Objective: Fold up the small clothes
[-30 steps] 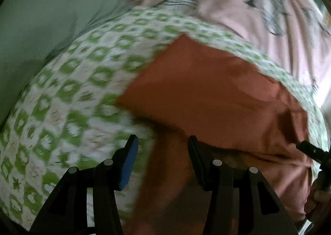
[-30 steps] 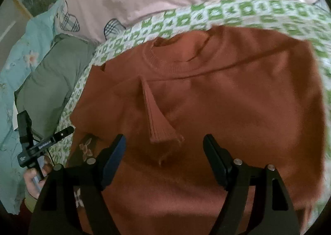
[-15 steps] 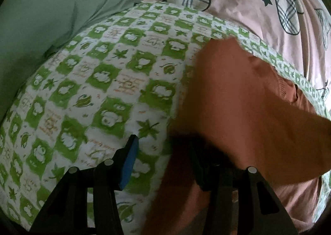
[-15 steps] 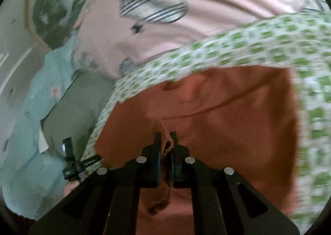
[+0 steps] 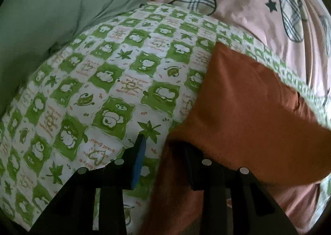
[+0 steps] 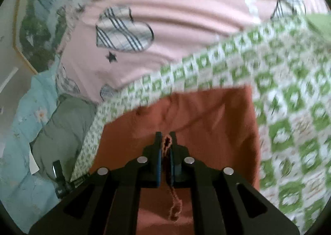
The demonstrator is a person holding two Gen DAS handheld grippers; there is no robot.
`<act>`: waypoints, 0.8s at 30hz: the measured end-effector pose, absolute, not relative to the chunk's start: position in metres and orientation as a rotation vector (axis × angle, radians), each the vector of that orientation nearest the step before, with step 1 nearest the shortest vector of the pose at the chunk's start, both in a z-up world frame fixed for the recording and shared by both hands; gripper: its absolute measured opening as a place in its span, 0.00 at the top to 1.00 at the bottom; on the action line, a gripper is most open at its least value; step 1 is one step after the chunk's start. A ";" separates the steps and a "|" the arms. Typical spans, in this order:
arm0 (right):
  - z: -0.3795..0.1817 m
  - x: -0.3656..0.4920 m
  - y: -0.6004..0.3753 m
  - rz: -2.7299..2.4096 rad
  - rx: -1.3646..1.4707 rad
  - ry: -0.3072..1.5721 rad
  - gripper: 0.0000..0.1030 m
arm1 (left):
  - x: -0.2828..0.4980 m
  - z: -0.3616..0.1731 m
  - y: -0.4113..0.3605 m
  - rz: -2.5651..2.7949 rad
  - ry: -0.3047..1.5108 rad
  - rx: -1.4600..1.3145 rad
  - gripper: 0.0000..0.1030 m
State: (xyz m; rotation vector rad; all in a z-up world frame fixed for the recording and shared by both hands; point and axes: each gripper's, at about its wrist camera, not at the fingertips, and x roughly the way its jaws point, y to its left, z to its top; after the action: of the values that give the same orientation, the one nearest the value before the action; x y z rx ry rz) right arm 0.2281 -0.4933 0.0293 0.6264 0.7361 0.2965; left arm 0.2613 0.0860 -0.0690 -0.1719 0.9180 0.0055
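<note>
A rust-orange knit sweater [image 5: 248, 110] lies on a green-and-white checked sheet [image 5: 107, 82]. In the left wrist view my left gripper [image 5: 163, 150] is open at the sweater's left edge; the blue-padded left finger is over the sheet and the right finger is partly covered by orange fabric. In the right wrist view my right gripper [image 6: 166, 142] is shut on the ribbed cuff of the sweater's sleeve [image 6: 174, 208], which hangs below the jaws. The sweater body [image 6: 206, 119] lies beyond it, neckline toward the far side.
A pink duvet with plaid hearts [image 6: 165, 17] lies beyond the checked sheet [image 6: 289, 110]. A grey-green pillow [image 5: 51, 11] sits at the far left, also in the right wrist view [image 6: 62, 123]. A light blue floral quilt [image 6: 22, 131] lies at the left.
My right gripper closed on the sleeve cuff and has lifted it, swinging rightward. My left gripper moved left to the sweater's edge, and orange fabric now drapes over its right finger.
</note>
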 end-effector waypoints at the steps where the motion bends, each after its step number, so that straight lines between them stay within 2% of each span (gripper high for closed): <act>1: 0.030 0.227 -0.494 0.276 0.603 0.738 0.93 | 0.261 -0.069 0.085 0.002 0.919 -0.167 0.67; 7: -0.031 0.240 -0.492 0.148 0.538 0.957 0.93 | 0.262 -0.074 0.079 0.014 0.928 -0.156 0.68; 9: -0.035 0.237 -0.497 0.092 0.548 0.964 0.93 | 0.263 -0.074 0.079 0.010 0.932 -0.158 0.68; 14: 0.007 0.217 -0.481 0.098 0.458 0.818 0.92 | 0.264 -0.076 0.079 0.008 0.936 -0.151 0.68; 17: -0.006 0.223 -0.455 0.263 0.442 0.900 0.91 | 0.264 -0.077 0.080 0.010 0.934 -0.153 0.67; 20: -0.043 0.224 -0.454 0.167 0.357 1.059 0.91 | 0.266 -0.077 0.084 0.002 0.941 -0.171 0.65; 24: -0.041 0.193 -0.487 0.094 0.493 1.010 0.89 | 0.260 -0.071 0.089 -0.020 0.959 -0.159 0.66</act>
State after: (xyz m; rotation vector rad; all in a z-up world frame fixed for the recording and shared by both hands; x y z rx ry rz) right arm 0.1926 -0.4872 -0.0405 0.4934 1.0098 0.0942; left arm 0.2596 0.0890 -0.0713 -0.1592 0.9585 -0.0197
